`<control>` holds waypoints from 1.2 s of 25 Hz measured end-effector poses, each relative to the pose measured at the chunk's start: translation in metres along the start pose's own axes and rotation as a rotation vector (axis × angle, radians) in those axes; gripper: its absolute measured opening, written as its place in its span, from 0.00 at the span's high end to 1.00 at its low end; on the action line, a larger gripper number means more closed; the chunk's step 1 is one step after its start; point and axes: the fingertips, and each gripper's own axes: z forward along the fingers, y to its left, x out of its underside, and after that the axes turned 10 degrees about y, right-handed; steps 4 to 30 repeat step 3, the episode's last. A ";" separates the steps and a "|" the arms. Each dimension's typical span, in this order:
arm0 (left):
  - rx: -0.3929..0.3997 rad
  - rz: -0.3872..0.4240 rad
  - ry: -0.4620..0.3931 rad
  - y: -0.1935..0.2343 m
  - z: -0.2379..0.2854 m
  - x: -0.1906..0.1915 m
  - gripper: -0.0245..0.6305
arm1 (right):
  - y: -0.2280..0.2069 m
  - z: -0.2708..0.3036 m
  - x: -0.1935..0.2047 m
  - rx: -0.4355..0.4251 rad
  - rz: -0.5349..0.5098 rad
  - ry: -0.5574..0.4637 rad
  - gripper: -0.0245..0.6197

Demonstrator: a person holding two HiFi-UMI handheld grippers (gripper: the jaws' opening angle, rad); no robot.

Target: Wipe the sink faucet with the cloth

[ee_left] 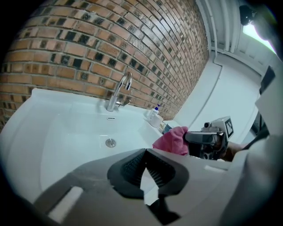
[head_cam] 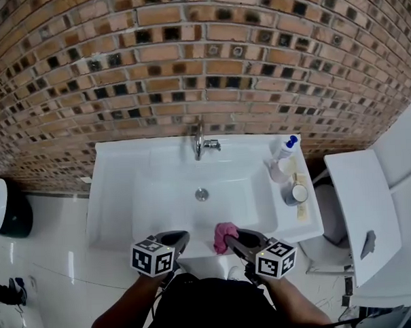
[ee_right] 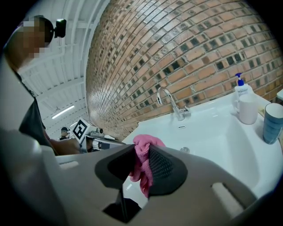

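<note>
A chrome faucet (head_cam: 200, 141) stands at the back rim of the white sink (head_cam: 118, 198), also seen in the left gripper view (ee_left: 119, 90) and the right gripper view (ee_right: 170, 102). My right gripper (head_cam: 231, 240) hovers over the sink's front edge, shut on a crumpled pink cloth (head_cam: 225, 234) that bulges above its jaws and hangs below them (ee_right: 142, 161). My left gripper (head_cam: 181, 237) is beside it to the left, shut with nothing in it (ee_left: 145, 152). From the left gripper view the cloth (ee_left: 171, 140) shows at the right gripper's tip.
A pump soap bottle (head_cam: 287, 146), a white cup (head_cam: 280, 171) and a blue-grey cup (head_cam: 295, 193) stand on the sink's right ledge. The drain (head_cam: 202, 193) sits mid-basin. A brick wall (head_cam: 201, 58) rises behind. A white cabinet (head_cam: 360, 207) stands at right.
</note>
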 end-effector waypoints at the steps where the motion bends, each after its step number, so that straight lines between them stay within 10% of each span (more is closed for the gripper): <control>1: 0.001 -0.003 -0.001 0.000 0.000 0.000 0.95 | 0.000 0.000 0.001 0.000 0.001 0.004 0.82; 30: 0.002 -0.006 -0.002 0.000 -0.001 0.001 0.95 | 0.001 0.001 0.002 0.001 0.002 0.011 0.82</control>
